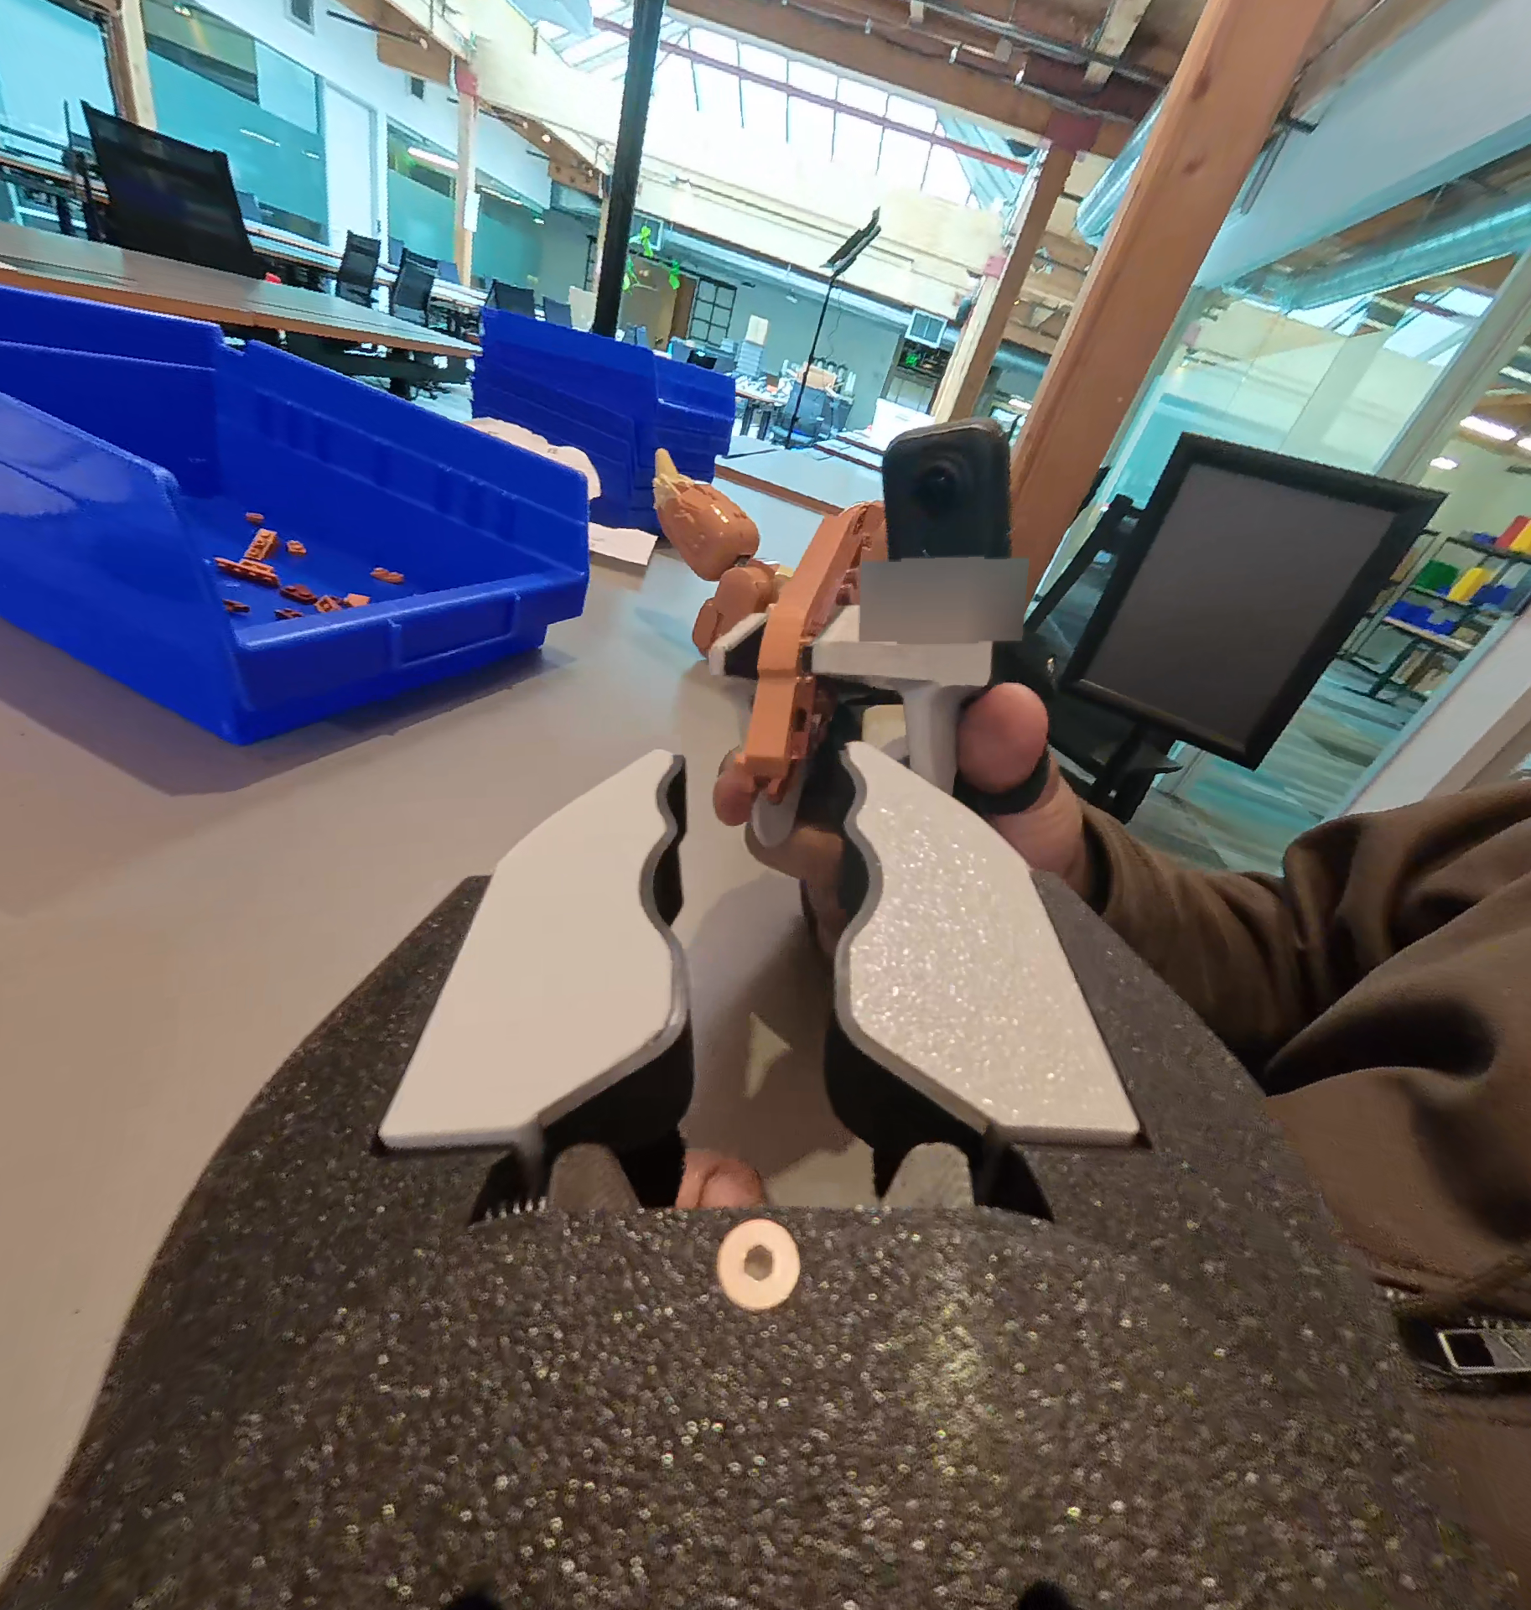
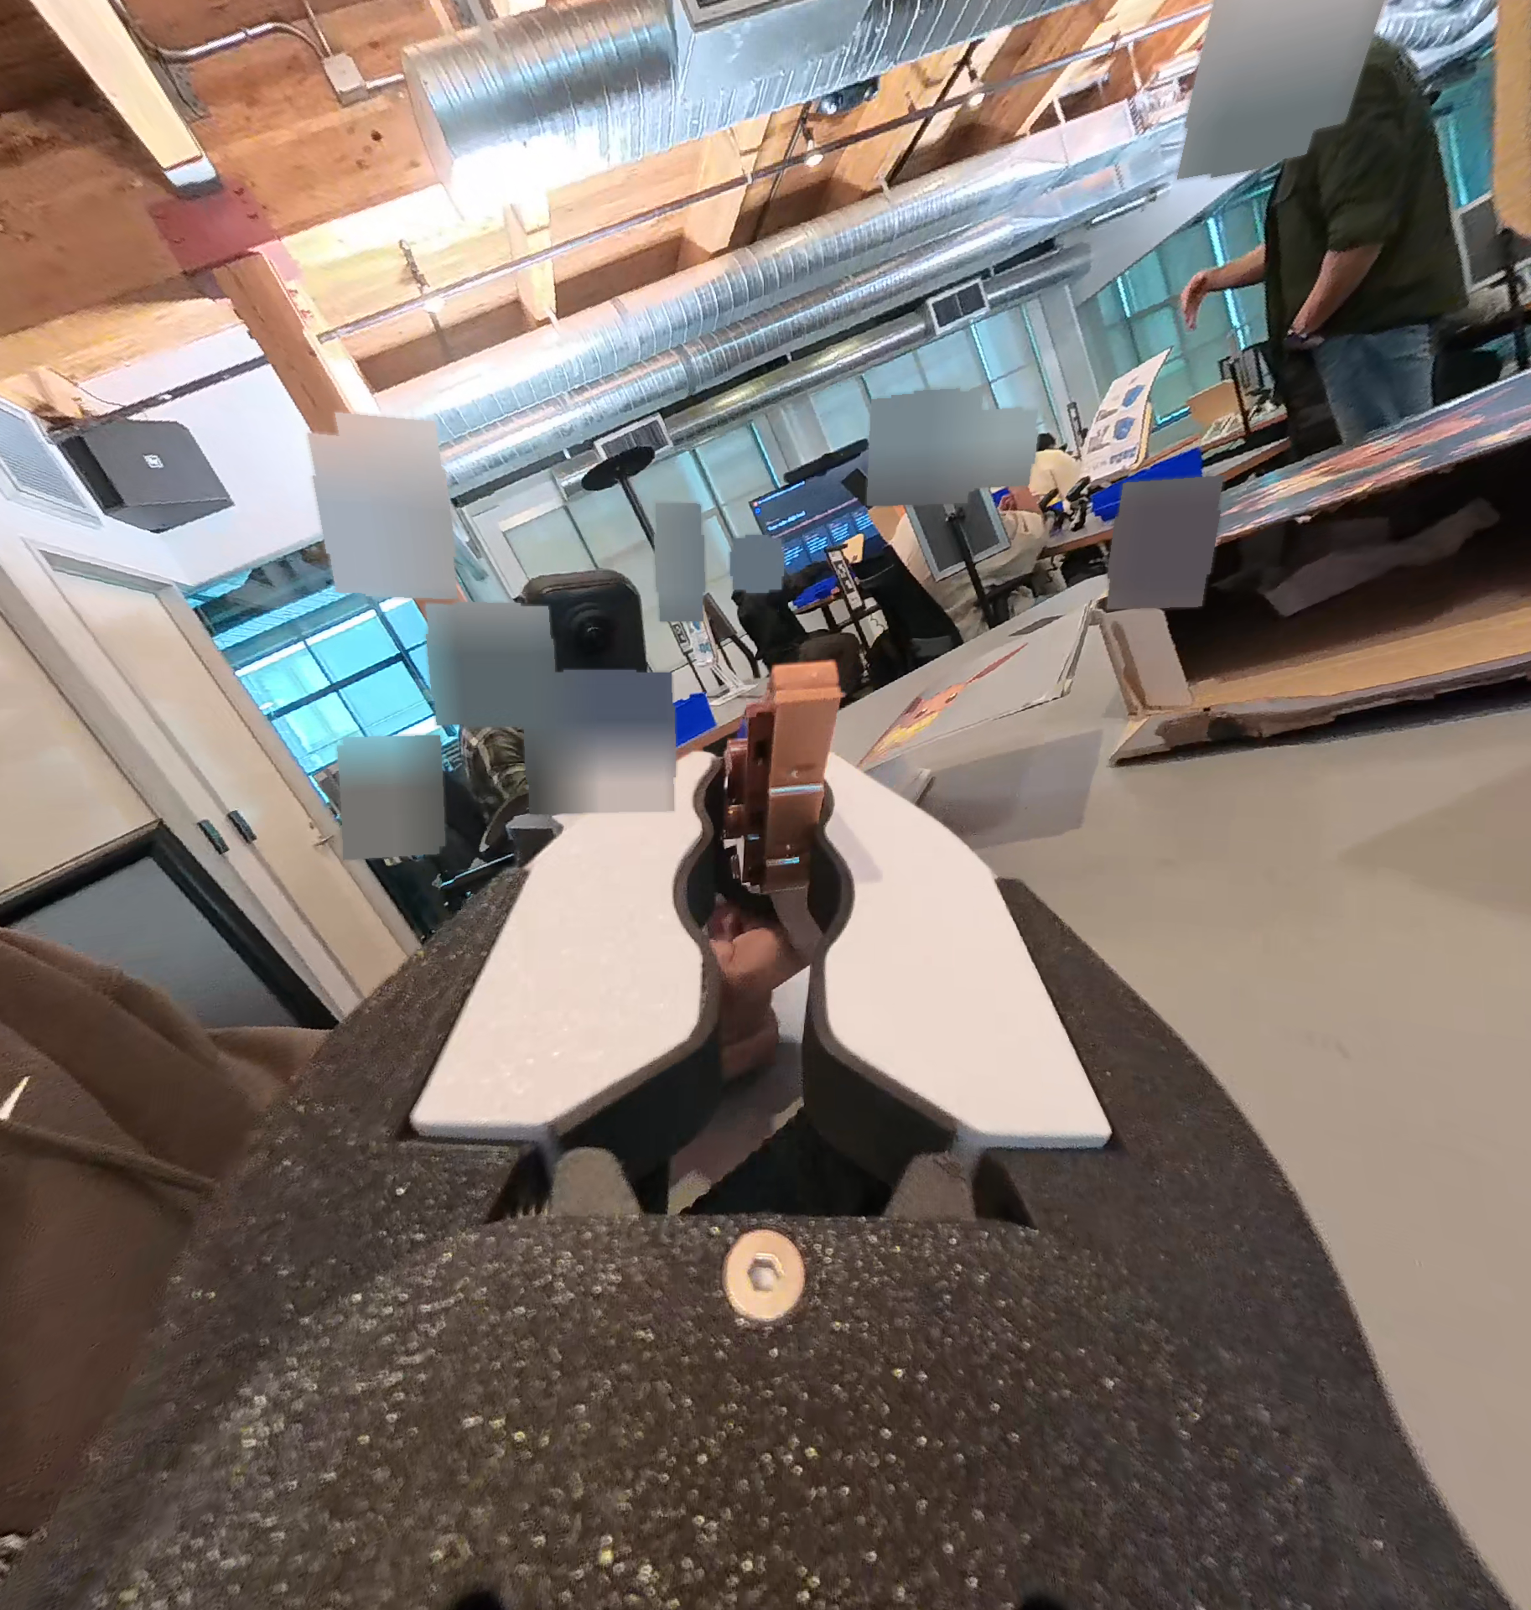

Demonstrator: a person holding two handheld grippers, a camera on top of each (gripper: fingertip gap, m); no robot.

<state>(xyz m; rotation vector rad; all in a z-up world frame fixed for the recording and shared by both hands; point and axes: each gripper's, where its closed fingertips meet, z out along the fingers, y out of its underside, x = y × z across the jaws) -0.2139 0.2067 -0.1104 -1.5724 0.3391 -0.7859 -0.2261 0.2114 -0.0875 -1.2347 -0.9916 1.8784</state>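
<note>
In the left wrist view, the left gripper (image 1: 762,784) stands with its two grey fingers spread and nothing pressed between them. Just beyond its tips, the right gripper (image 1: 810,649) pinches a long tan brick-built strip (image 1: 797,627), a flat curved bar of stacked plates with darker brown pieces along one edge, tilted up and away; a hand (image 1: 1006,767) in a brown sleeve works that gripper, and the strip's lower end hangs just above the open fingers. Behind the strip, on the grey tabletop (image 1: 222,871), lies one rounded brown brick-built figure (image 1: 718,540). Left of the strip sits one open blue bin (image 1: 414,592) with about a dozen small reddish-brown bricks (image 1: 296,579) scattered on its floor; a stack of further blue bins (image 1: 605,418) stands behind it, and one dark blank monitor (image 1: 1267,592) stands right of the strip. In the right wrist view, the right gripper (image 2: 766,806) clamps the same strip (image 2: 792,758) upright, both pads against its sides, its squared top rising above the fingertips. Right of the strip on the tabletop lie one flat booklet (image 2: 988,697) and one opened cardboard box (image 2: 1354,627).
</note>
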